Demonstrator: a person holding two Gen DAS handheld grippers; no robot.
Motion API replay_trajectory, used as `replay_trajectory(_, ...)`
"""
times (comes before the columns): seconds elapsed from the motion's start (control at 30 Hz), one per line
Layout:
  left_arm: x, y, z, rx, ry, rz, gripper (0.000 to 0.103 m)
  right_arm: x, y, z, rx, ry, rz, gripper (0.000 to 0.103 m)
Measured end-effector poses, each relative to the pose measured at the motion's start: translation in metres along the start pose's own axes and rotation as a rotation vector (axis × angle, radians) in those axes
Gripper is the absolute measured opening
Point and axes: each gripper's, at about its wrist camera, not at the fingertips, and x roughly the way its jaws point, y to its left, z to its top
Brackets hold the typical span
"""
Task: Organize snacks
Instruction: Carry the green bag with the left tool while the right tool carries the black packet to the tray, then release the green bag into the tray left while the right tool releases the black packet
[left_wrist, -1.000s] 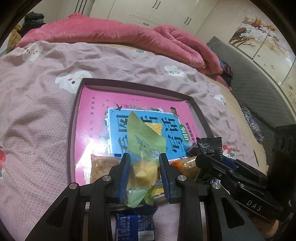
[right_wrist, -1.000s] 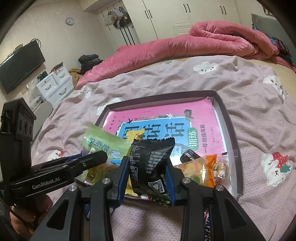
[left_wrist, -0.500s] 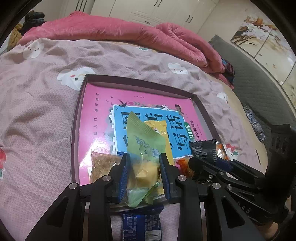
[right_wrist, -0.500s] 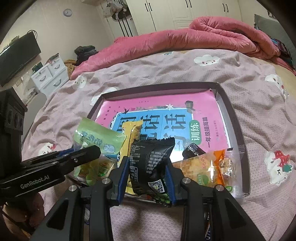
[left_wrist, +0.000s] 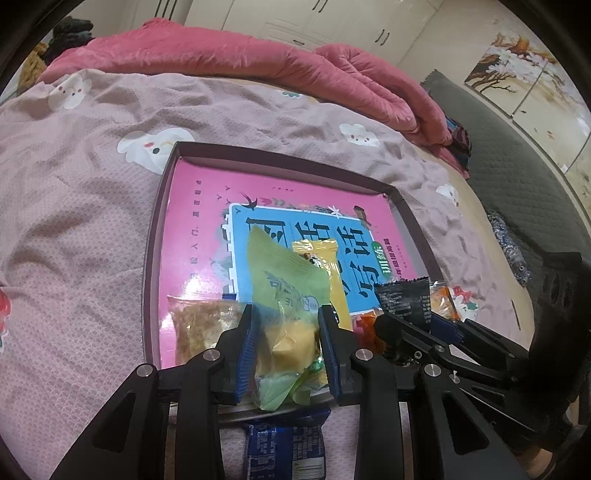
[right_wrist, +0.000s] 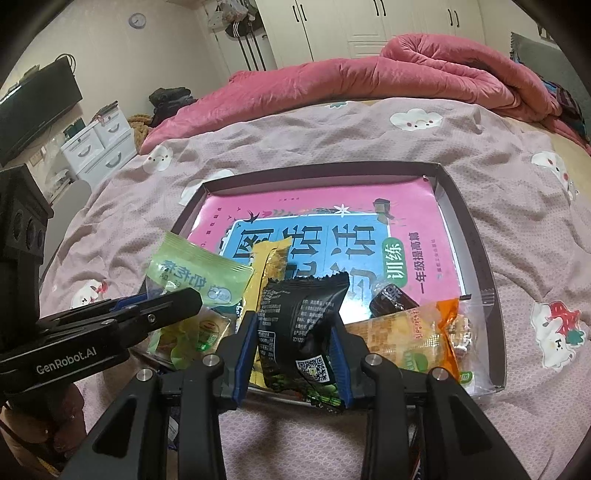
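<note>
Green snack packet (left_wrist: 286, 295), crinkled, translucent at its lower end with a yellow piece inside, is pinched between the left gripper (left_wrist: 287, 345) jaws above the tray's near edge. Black snack packet (right_wrist: 301, 325), printed with a QR code, is clamped in the right gripper (right_wrist: 293, 354) beside it. Both hang over the dark-rimmed tray (right_wrist: 476, 236) holding a pink book (right_wrist: 332, 206) on the bedspread (left_wrist: 74, 221).

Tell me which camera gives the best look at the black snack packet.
The right wrist view. There the black snack packet sits front and centre in the right gripper, its printed face and QR code readable. The left wrist view shows only its crimped top edge behind the right gripper's fingers, off to the side.
</note>
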Motion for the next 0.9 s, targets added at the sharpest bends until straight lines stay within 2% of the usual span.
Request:
replay_trajectory(0.43, -0.003, -0.002, 0.001, 0.006, -0.008, 0.001, 0.035, -0.012, 0.002, -0.004, -0.004, -0.020, 0.009, 0.038)
replay_trajectory(0.5, -0.004, -0.002, 0.001, 0.007, -0.012, 0.005, 0.041, -0.015, 0.001, -0.004, 0.000, -0.024, 0.010, 0.038)
replay_trajectory(0.9, -0.011, -0.006, 0.003, 0.016, -0.027, 0.008, 0.058, -0.028, -0.009, -0.006, 0.030, -0.051, 0.007, 0.043)
